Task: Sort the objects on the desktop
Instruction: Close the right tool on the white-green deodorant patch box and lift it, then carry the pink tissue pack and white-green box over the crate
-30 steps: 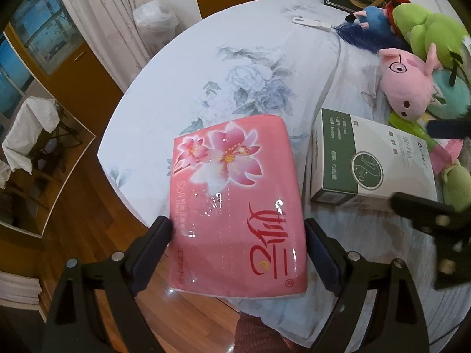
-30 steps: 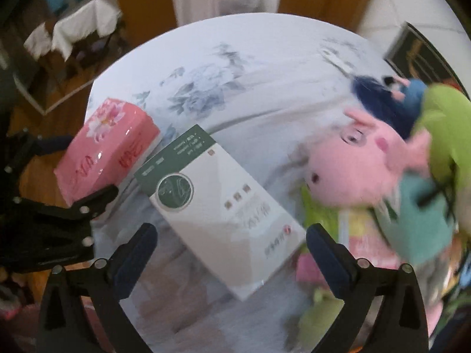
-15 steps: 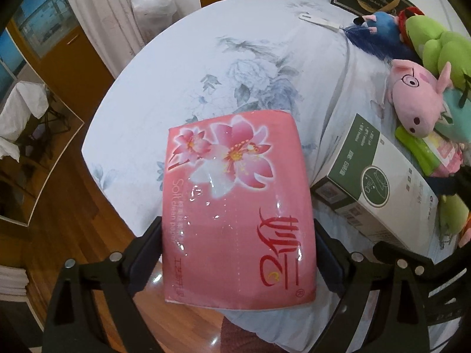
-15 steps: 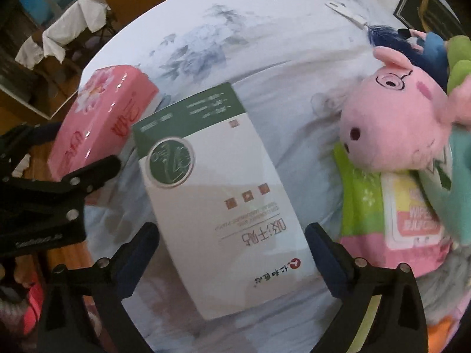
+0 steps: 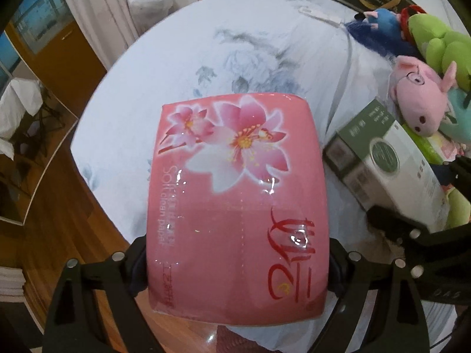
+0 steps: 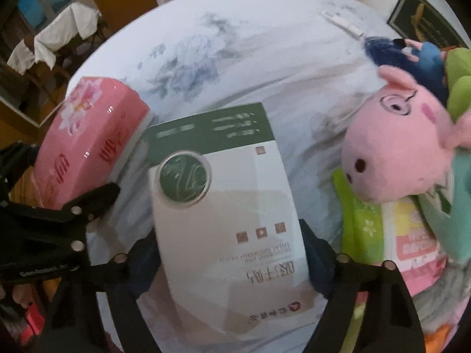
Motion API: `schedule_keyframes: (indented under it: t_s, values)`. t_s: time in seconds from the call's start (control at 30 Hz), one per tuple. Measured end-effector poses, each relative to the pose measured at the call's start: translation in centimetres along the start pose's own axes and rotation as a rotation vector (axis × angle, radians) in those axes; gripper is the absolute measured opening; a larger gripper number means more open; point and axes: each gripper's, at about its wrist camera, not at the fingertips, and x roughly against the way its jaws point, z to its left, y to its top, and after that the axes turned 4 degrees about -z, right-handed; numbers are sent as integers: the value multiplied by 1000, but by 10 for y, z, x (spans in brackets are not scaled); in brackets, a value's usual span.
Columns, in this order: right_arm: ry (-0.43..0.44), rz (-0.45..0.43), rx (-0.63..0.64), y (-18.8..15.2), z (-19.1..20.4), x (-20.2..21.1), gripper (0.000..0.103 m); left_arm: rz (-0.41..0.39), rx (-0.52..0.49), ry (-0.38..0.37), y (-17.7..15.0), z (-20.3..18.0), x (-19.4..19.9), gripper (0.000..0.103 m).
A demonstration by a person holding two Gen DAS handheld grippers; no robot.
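Observation:
A pink tissue pack (image 5: 238,203) with a flower print fills the left wrist view. My left gripper (image 5: 235,264) is shut on its two sides and holds it above the round table's near edge. The pack also shows at the left of the right wrist view (image 6: 88,144). A white and green box (image 6: 226,214) lies on the table to its right. My right gripper (image 6: 232,261) is closed against the box's two long sides. The box also shows in the left wrist view (image 5: 388,161).
The round table (image 5: 182,58) has a pale floral cloth. Plush toys crowd its right side: a pink pig (image 6: 397,147), a green one (image 5: 441,44) and a blue one (image 6: 412,58). A green wipes pack (image 6: 382,235) lies under the pig. A wooden floor (image 5: 59,220) lies beyond the left edge.
My left gripper has closed on the pink pack and lifted it closer. My right gripper has moved forward over the box and its fingers have closed onto the box's sides.

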Motion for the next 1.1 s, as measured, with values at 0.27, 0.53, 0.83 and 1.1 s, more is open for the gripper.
schedule_keyframes:
  t_s: [0.27, 0.53, 0.83, 1.1]
  values:
    - [-34, -186, -70, 4, -16, 75, 76, -163, -93, -16, 27, -22, 62, 90]
    - [-185, -381, -228, 0, -41, 169, 76, -381, -299, -144, 69, -76, 135, 90]
    - [-521, -567, -508, -96, -77, 312, 76, -559, -551, -436, 50, -198, 240, 90]
    - [-763, -700, -709, -249, -118, 438, 76, -692, -689, -645, -36, -348, 347, 90]
